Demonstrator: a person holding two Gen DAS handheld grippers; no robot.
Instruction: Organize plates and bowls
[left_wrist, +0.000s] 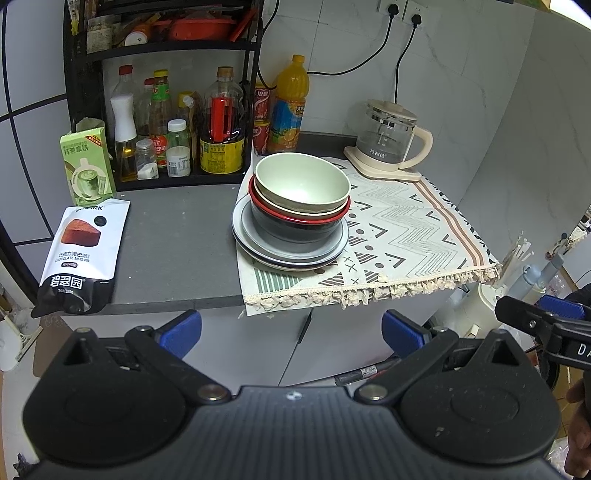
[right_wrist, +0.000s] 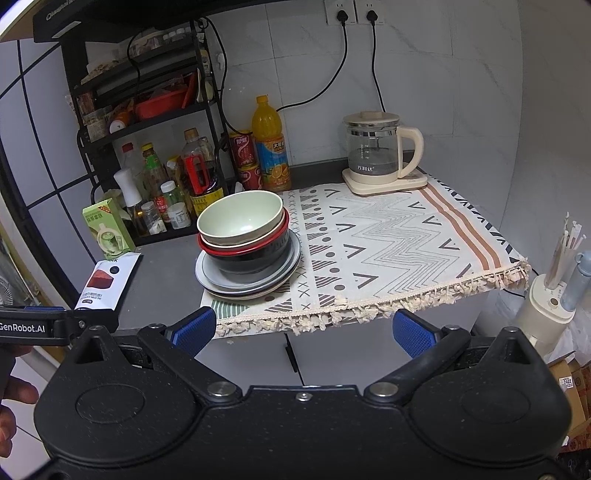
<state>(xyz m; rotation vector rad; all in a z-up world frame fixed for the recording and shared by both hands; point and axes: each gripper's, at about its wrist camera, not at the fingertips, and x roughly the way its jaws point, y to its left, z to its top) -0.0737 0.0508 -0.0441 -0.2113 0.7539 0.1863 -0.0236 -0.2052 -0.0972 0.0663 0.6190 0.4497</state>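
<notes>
Bowls (left_wrist: 302, 192) stacked on plates (left_wrist: 291, 254) at cloth's (left_wrist: 406, 236) left edge; tongs (left_wrist: 291, 332) spread

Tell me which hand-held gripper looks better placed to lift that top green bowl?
Probably left: the green bowl sits nearly straight ahead of the open left hand-held gripper, but off to the left of the right one.

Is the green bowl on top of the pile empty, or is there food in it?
Empty. The pale green bowl sits upright on top of the stacked bowls, and both views show its bare, smooth inside right down to the bottom.
</notes>
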